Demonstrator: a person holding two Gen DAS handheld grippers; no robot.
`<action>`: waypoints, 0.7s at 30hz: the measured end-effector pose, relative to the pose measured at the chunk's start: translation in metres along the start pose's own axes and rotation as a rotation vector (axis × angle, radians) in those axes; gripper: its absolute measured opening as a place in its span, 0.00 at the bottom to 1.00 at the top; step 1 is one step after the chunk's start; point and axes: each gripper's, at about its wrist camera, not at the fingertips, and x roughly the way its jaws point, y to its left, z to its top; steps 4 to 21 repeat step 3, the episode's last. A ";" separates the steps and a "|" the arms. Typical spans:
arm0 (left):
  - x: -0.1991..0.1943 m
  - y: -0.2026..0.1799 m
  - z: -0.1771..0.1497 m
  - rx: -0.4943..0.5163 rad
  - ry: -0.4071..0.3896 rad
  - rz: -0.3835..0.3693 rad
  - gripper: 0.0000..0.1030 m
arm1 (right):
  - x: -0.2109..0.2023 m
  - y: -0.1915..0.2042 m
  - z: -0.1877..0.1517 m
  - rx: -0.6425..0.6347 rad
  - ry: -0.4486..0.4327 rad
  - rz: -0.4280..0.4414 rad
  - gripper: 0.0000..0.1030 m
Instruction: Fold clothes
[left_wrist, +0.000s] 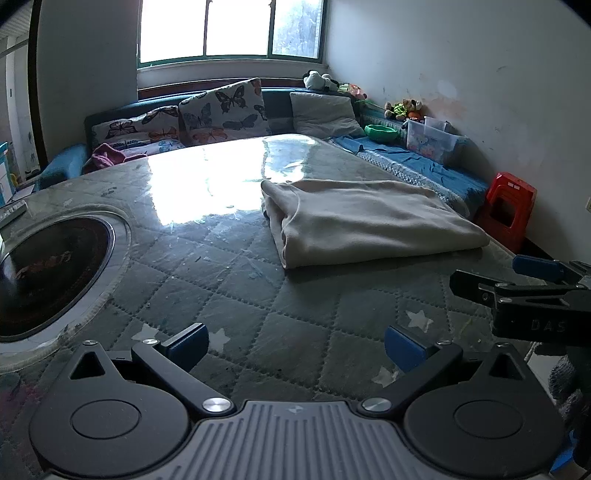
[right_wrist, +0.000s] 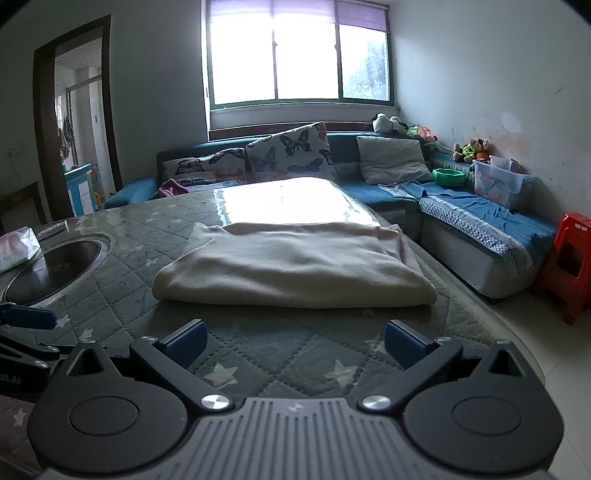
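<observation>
A beige garment (left_wrist: 369, 221) lies folded into a thick rectangle on the table (left_wrist: 258, 295), which has a quilted star-patterned cover under clear plastic. In the right wrist view the garment (right_wrist: 291, 266) lies straight ahead of my right gripper (right_wrist: 295, 341), which is open and empty just short of its near edge. My left gripper (left_wrist: 295, 345) is open and empty, to the left of and nearer than the garment. The right gripper also shows at the right edge of the left wrist view (left_wrist: 532, 280).
A round inset cooktop (left_wrist: 48, 273) sits in the table at the left, with a tissue pack (right_wrist: 16, 247) beside it. A blue corner sofa (right_wrist: 461, 218) with butterfly pillows wraps the far side. A red stool (right_wrist: 569, 262) stands at the right.
</observation>
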 end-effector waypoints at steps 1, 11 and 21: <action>0.001 0.000 0.000 0.002 0.002 -0.001 1.00 | 0.001 0.000 0.000 0.000 0.002 0.000 1.00; 0.002 0.000 0.001 0.005 0.005 0.001 1.00 | 0.002 0.000 0.000 -0.002 0.007 0.001 1.00; 0.002 0.000 0.001 0.005 0.005 0.001 1.00 | 0.002 0.000 0.000 -0.002 0.007 0.001 1.00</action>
